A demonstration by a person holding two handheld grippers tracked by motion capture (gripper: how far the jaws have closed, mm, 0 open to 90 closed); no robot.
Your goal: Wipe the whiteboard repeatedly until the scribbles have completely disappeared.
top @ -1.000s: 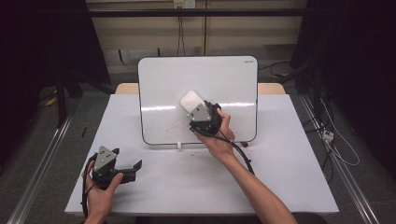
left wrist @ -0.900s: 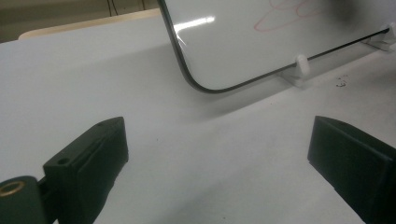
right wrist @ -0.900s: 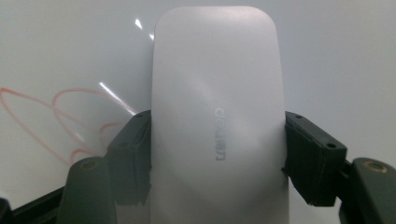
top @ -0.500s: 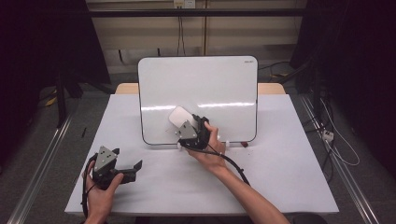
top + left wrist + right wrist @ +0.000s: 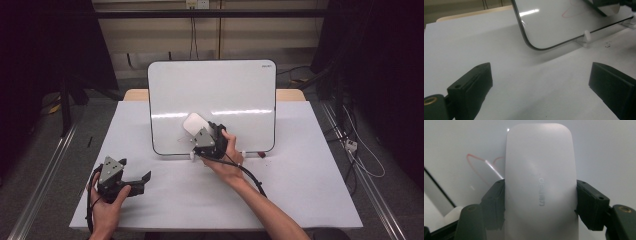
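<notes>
A whiteboard (image 5: pixel 220 90) stands upright at the back of the white table (image 5: pixel 300 190). My right gripper (image 5: pixel 196 131) is shut on a white eraser (image 5: pixel 194 123) and holds it flat against the board's lower left part. In the right gripper view the eraser (image 5: pixel 540 182) sits between both black jaws of that gripper (image 5: pixel 540 205), beside a faint red line (image 5: pixel 477 167) drawn on the board. My left gripper (image 5: pixel 142 181) rests at the table's front left, open with nothing in it. The left gripper view has its jaws (image 5: pixel 541 82) wide apart, facing the board's lower corner (image 5: pixel 534 46).
The board stands on small white feet (image 5: pixel 191 156) (image 5: pixel 243 154), with a small red piece (image 5: pixel 261 155) near its right foot. A black cable (image 5: pixel 250 175) trails from the right gripper over the table. Dark curtains stand on both sides.
My right gripper has carried the eraser left and down across the board, from its middle to the lower left. The left gripper has stayed where it was.
</notes>
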